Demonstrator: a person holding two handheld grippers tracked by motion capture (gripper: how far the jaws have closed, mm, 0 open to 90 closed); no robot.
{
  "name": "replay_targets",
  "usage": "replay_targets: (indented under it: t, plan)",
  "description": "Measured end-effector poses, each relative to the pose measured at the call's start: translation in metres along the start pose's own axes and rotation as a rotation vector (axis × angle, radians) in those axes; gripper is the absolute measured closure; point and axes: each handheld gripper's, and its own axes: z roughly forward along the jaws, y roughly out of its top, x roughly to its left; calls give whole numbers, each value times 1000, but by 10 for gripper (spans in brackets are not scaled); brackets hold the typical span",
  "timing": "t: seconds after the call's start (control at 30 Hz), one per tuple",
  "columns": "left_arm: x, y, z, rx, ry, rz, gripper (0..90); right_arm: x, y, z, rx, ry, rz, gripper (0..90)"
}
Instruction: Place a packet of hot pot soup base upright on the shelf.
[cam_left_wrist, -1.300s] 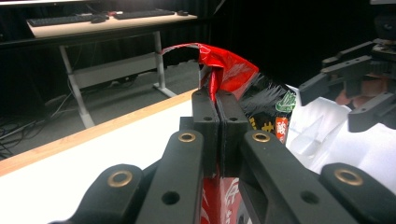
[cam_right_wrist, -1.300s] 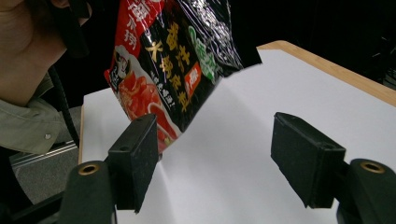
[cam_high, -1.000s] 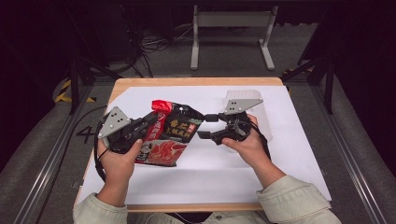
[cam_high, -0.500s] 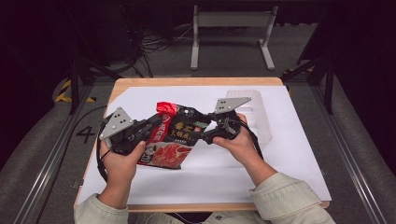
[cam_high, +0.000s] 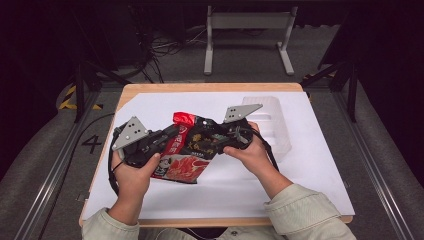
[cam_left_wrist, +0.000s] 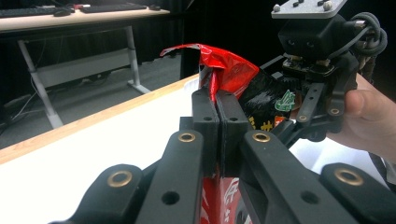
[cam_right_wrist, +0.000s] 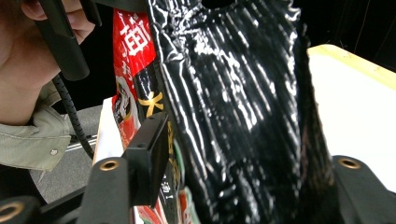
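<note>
Since earlier, your right gripper (cam_high: 220, 141) moved onto the snack bag (cam_high: 192, 150), jaws closing around it; left gripper (cam_high: 165, 142) pinches its edge; bag unopened.

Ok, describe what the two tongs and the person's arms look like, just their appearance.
Both the left tongs and the right tongs are black linkage frames with brass-coloured pivot rivets and flat, block-shaped black pads. Each carries a grey three-cornered plate with small holes on top, and a black cable trails from the left one. The person wears pale grey-green sleeves with buttoned cuffs.
</note>
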Motion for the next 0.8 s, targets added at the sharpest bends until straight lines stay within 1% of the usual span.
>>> replay_targets:
  t: [0.1,0.17,0.3,0.33,0.37,0.43,0.47,0.63,0.8]
  plan:
    - [-1,0,1,2,-2,2,885,-1,0,1,-6,4,6,429]
    - [-3,0,2,9,-2,7,885,-1,0,1,-9,8,5,446]
    - [-4,-1,3,12,2,12,885,0,0,1,0,41,-3,625]
    - [-4,-1,3,12,2,12,885,0,0,1,0,41,-3,625]
    - [-4,-1,3,12,3,13,885,0,1,0,3,49,-10,670]
    - [-4,-1,3,10,0,11,885,1,1,-1,4,52,-14,718]
    - [-4,-1,3,10,-2,12,885,0,2,-2,3,58,-12,727]
    - [-4,0,3,9,-5,17,883,0,4,-6,4,49,-21,755]
    - [-3,0,3,15,-11,18,874,0,6,-10,-16,49,2,782]
